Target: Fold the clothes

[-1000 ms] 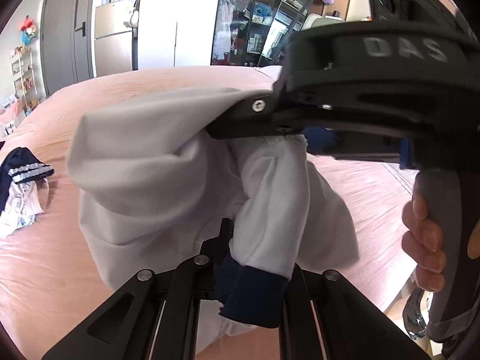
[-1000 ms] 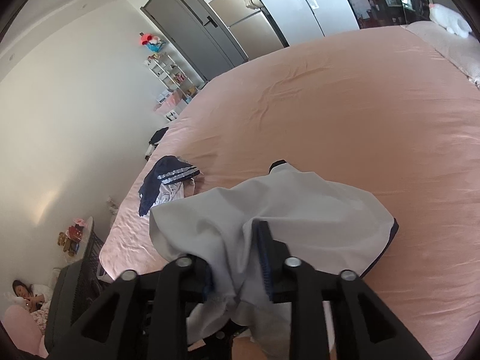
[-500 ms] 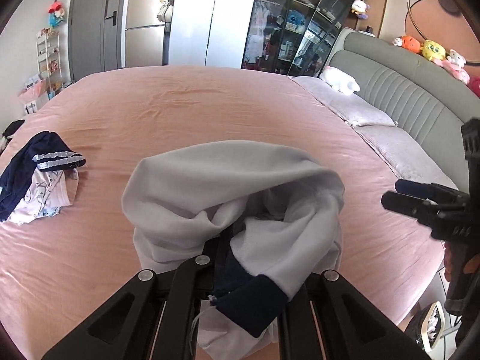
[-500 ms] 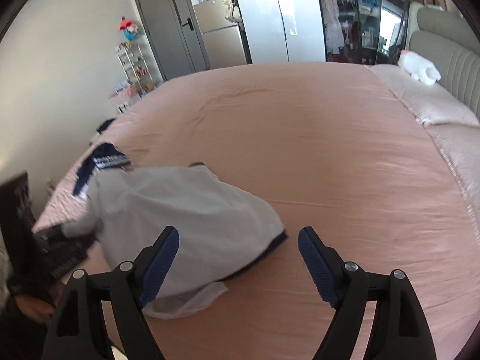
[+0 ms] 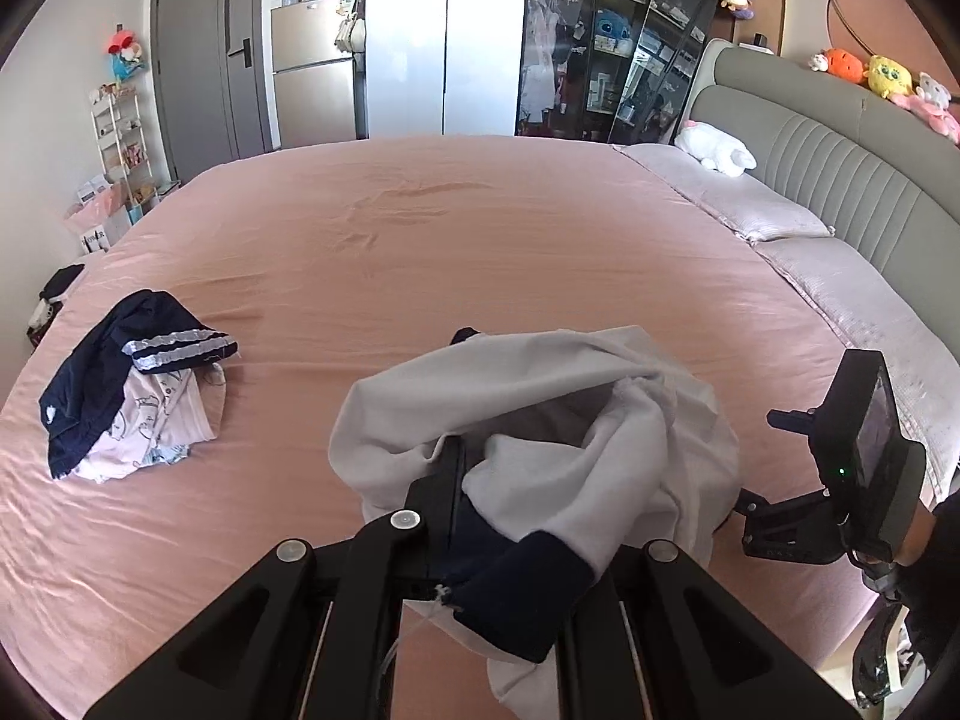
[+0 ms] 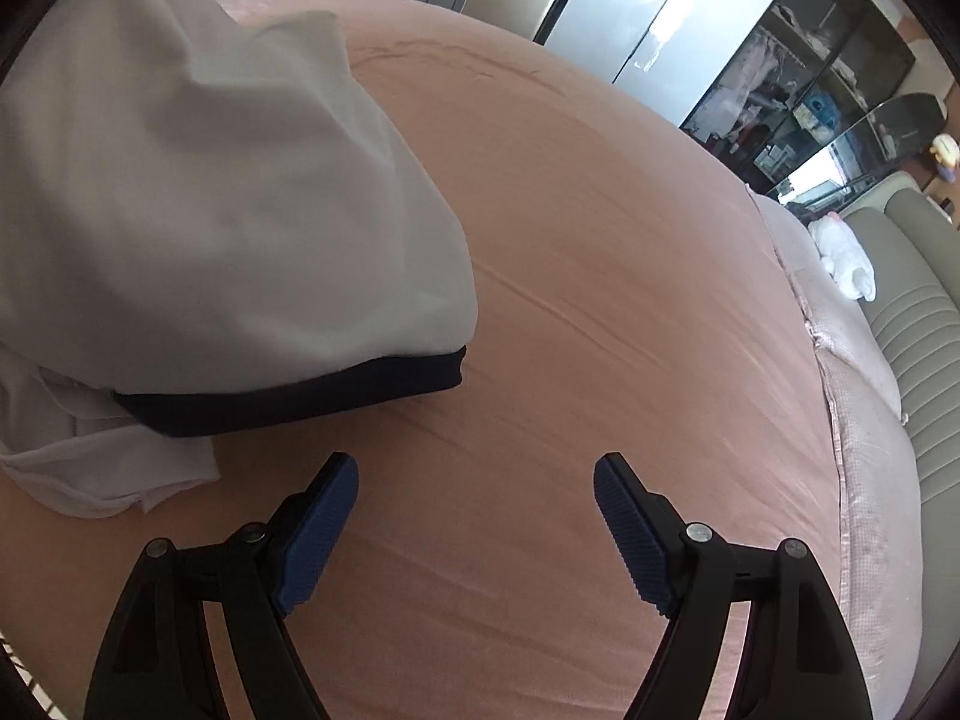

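A white garment with navy trim (image 5: 570, 420) lies bunched on the pink bed near its front edge. My left gripper (image 5: 462, 480) is shut on the garment, with a navy cuff (image 5: 522, 594) draped over its fingers. In the right wrist view the same white garment (image 6: 198, 198) fills the upper left, its navy hem (image 6: 300, 396) resting on the sheet. My right gripper (image 6: 477, 474) stands open just right of that hem, low over bare sheet, holding nothing. The right gripper's body (image 5: 852, 480) shows at the right of the left wrist view.
A heap of navy and white clothes (image 5: 132, 396) lies at the bed's left side. Pale pillows (image 5: 750, 210) and a grey headboard (image 5: 840, 180) run along the right. A wardrobe, glass cabinet and door stand behind the pink bed (image 5: 450, 228).
My right gripper let go of the white garment, opened, and swung out to the right, now low beside the navy hem. The garment dropped lower onto the bed, still held by the left gripper.
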{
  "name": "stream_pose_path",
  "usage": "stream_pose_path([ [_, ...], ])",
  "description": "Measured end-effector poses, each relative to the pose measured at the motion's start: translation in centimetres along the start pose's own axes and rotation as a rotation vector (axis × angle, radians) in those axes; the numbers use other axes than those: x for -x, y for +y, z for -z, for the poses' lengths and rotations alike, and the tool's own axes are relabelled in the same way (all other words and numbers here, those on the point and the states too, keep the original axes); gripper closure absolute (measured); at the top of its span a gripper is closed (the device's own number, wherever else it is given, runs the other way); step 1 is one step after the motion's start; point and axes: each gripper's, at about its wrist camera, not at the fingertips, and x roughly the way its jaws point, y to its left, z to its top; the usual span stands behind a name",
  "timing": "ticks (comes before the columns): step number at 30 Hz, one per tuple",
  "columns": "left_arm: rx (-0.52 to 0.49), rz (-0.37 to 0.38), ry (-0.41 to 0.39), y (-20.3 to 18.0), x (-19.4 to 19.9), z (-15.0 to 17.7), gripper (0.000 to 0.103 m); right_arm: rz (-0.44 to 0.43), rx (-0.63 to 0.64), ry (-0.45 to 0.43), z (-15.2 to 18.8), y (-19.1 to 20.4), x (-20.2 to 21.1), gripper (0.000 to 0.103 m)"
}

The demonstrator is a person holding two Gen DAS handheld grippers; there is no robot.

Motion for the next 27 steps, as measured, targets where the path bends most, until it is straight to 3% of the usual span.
stream_pose_path([
  [5,0.025,-0.034,0.017,1.8,-0.7,-0.1,0.097,-0.023,0.020,-0.092,-2.4,0.6,-0.9,0.023],
  [6,0.023,-0.037,0.022,2.1,-0.9,0.0,0.097,-0.028,0.026,-0.105,-2.9,0.7,-1.1,0.027],
  [7,0.019,-0.040,0.029,2.3,-1.1,0.1,0.097,-0.033,0.031,-0.119,-3.4,0.9,-1.2,0.038],
  [8,0.004,-0.040,0.039,2.4,-1.3,0.2,0.097,-0.047,0.019,-0.119,-3.8,0.9,-1.3,0.069],
  [9,-0.017,-0.042,0.056,2.4,-1.5,0.2,0.096,-0.063,0.002,-0.115,-4.3,0.9,-1.3,0.087],
  [11,-0.048,-0.072,0.101,2.4,-2.2,0.3,0.096,-0.139,-0.050,-0.130,-5.2,0.6,-0.7,0.093],
  [13,-0.036,-0.083,0.143,3.0,-2.9,0.4,0.094,-0.182,-0.094,-0.147,-5.9,0.0,-0.1,0.093],
  [16,0.068,-0.023,0.167,4.4,-3.3,0.5,0.086,-0.227,-0.146,-0.159,-6.7,-1.0,0.6,0.093],
  [17,0.101,-0.014,0.155,4.8,-3.1,0.6,0.078,-0.243,-0.165,-0.162,-7.0,-1.5,0.8,0.093],
  [19,0.140,-0.028,0.125,5.5,-2.4,0.7,0.034,-0.260,-0.175,-0.164,-7.3,-1.7,1.4,0.093],
  [20,0.143,-0.056,0.111,5.7,-2.1,0.8,0.000,-0.267,-0.179,-0.165,-7.4,-1.7,1.7,0.093],
  [27,0.037,-0.119,0.010,4.0,0.0,1.8,0.000,-0.318,-0.205,-0.169,-8.5,-1.7,3.7,0.093],
])
